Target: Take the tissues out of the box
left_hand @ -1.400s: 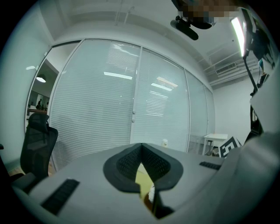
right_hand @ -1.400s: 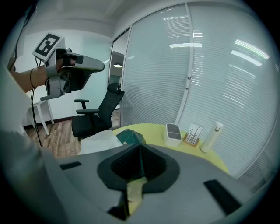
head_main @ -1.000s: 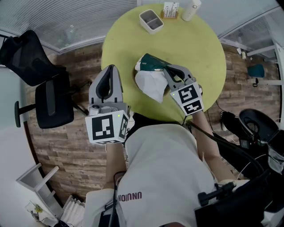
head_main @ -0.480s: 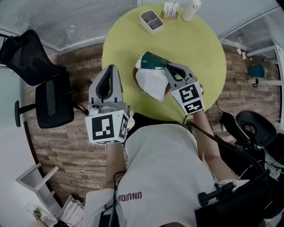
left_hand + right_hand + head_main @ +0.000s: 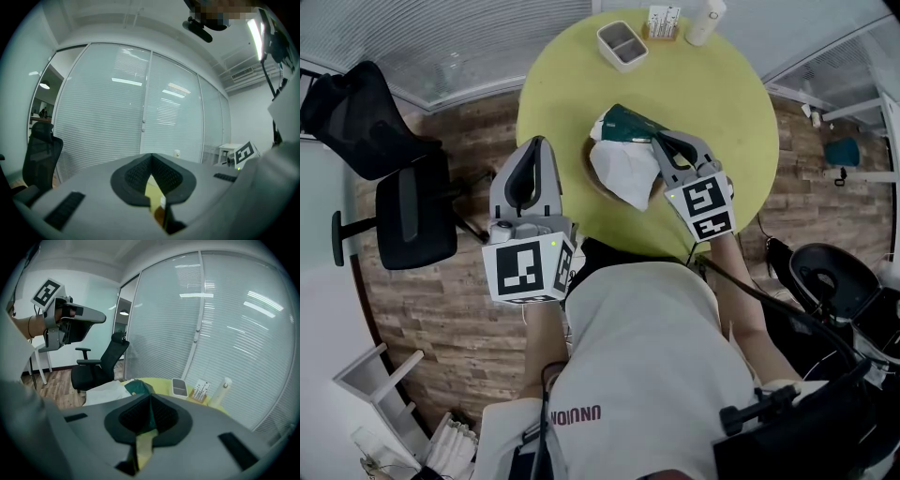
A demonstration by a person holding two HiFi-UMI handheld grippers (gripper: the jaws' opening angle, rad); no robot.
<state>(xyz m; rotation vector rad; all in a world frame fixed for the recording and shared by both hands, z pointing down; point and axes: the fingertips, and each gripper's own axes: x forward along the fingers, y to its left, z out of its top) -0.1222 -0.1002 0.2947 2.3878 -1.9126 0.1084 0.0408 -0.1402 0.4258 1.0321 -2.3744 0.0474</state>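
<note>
Head view. Right claw (image 5: 662, 142) low over the round yellow-green surface (image 5: 731, 103), jaws pressed together at the near side of the dark green tissue box (image 5: 623, 125). White tissue (image 5: 623, 173) spilling from the box, draped just left of that claw and touching its left jaw. Grey two-part tray (image 5: 622, 42), card stand (image 5: 661, 21) and white bottle (image 5: 703, 19) well beyond the claw, at the far rim. Left claw (image 5: 534, 145) apart from the right one, off the surface edge, over wood floor (image 5: 441, 309). Black chair (image 5: 394, 187) further to its left.

Left gripper view. Jaws meeting tip to tip, nothing pinched. Sliver of yellow-green below the gap, window blinds (image 5: 117, 117) ahead.

Right gripper view. Jaws closed tip to tip. Box straight ahead past the tips, tissue ahead and to the left. No telling whether a tissue edge is nipped between the jaws.
</note>
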